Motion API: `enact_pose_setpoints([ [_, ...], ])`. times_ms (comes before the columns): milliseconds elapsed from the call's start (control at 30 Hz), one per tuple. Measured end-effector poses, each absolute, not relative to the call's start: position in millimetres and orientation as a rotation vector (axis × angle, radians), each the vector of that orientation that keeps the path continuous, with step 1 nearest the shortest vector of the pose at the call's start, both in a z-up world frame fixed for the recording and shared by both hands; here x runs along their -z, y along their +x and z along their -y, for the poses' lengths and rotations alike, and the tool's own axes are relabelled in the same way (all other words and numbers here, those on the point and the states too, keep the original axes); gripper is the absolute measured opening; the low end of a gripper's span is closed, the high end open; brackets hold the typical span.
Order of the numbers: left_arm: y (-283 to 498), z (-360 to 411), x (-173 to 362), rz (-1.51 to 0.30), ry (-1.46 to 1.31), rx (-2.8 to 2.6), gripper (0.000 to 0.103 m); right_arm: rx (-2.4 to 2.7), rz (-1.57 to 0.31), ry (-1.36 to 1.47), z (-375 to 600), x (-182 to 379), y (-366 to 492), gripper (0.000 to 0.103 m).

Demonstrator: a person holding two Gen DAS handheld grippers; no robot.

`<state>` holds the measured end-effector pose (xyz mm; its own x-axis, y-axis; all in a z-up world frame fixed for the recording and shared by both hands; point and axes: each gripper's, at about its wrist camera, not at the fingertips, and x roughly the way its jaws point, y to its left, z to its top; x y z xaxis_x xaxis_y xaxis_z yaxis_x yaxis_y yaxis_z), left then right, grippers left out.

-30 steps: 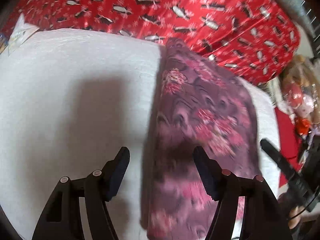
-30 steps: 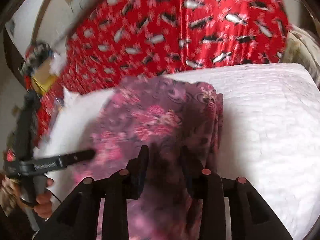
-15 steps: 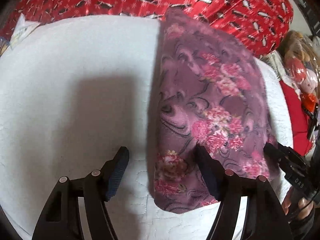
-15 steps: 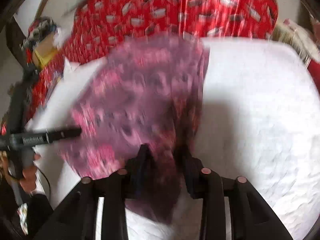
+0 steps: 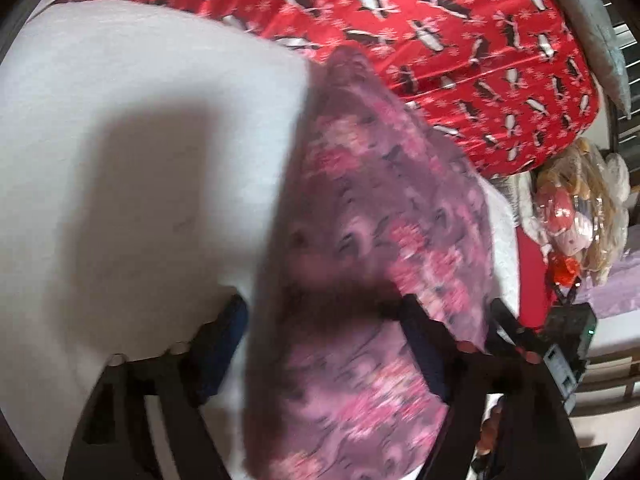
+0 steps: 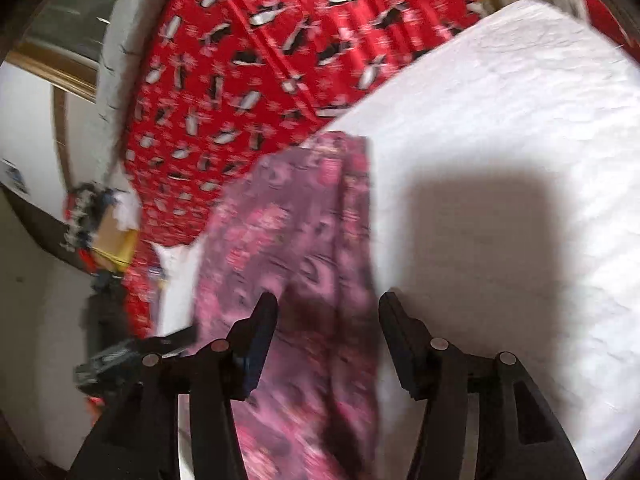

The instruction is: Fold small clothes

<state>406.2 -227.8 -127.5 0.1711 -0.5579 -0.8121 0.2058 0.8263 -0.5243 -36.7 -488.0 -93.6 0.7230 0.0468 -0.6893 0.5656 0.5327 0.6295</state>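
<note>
Floral garment (image 5: 384,232) laid out on a white quilted surface (image 5: 132,152), with both claws spread.

The purple-pink cloth is seen stretched lengthwise along the surface, its far end near a red penguin-print cover (image 5: 440,20). The left claw (image 5: 320,344) is held open astride the near part of the cloth, blurred there. The right claw (image 6: 328,320) is likewise parted above it, nothing being pinched; contact cannot be told.

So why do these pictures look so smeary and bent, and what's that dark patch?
Left wrist view: the floral garment is motion-blurred; fisheye bends the white pad. Right wrist view: the red penguin cloth smears too; the dark patch is a shadow on the pad.
</note>
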Motion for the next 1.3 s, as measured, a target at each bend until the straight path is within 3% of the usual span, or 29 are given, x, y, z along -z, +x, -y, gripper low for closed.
enact_pose_setpoints([
  [67,408.1,236.8,129.5,-1.294,-0.313,0.562,0.078,0.303,-0.726,0.980,486.3,97.2,-30.6,0.057],
  [133,408.0,249.8,131.3,-1.287,-0.271,0.536,0.056,0.297,-0.748,0.931,483.2,97.3,-16.3,0.057],
  [167,413.9,258.4,137.5,-1.280,-0.238,0.509,0.052,0.298,-0.756,0.917,482.7,96.6,-10.8,0.057],
  [233,411.5,265.1,135.5,-1.261,-0.212,0.478,0.036,0.317,-0.770,0.885,479.1,93.8,-6.5,0.047],
  [267,406.9,264.9,131.2,-1.248,-0.199,0.468,0.033,0.327,-0.780,0.852,476.7,91.4,-3.6,0.033],
  [333,399.5,267.3,122.1,-1.211,-0.159,0.460,0.024,0.344,-0.791,0.763,467.2,83.5,-3.4,0.026],
  [400,391.7,267.8,113.5,-1.185,-0.138,0.459,0.022,0.384,-0.805,0.684,458.7,74.8,-1.6,0.017],
  [700,337.2,251.4,51.8,-1.076,-0.089,0.466,0.021,0.449,-0.770,0.503,410.5,9.1,-9.3,0.017],
  [900,284.7,201.9,11.5,-1.049,-0.089,0.466,0.021,0.439,-0.754,0.511,372.5,-14.2,-15.3,0.017],
  [1133,246.7,125.5,-8.1,-1.065,-0.105,0.429,0.021,0.351,-0.760,0.589,317.5,-7.4,-10.0,0.017],
  [1300,244.2,74.9,24.1,-1.161,-0.158,0.359,0.022,0.281,-0.822,0.651,279.6,26.6,4.1,0.017],
])
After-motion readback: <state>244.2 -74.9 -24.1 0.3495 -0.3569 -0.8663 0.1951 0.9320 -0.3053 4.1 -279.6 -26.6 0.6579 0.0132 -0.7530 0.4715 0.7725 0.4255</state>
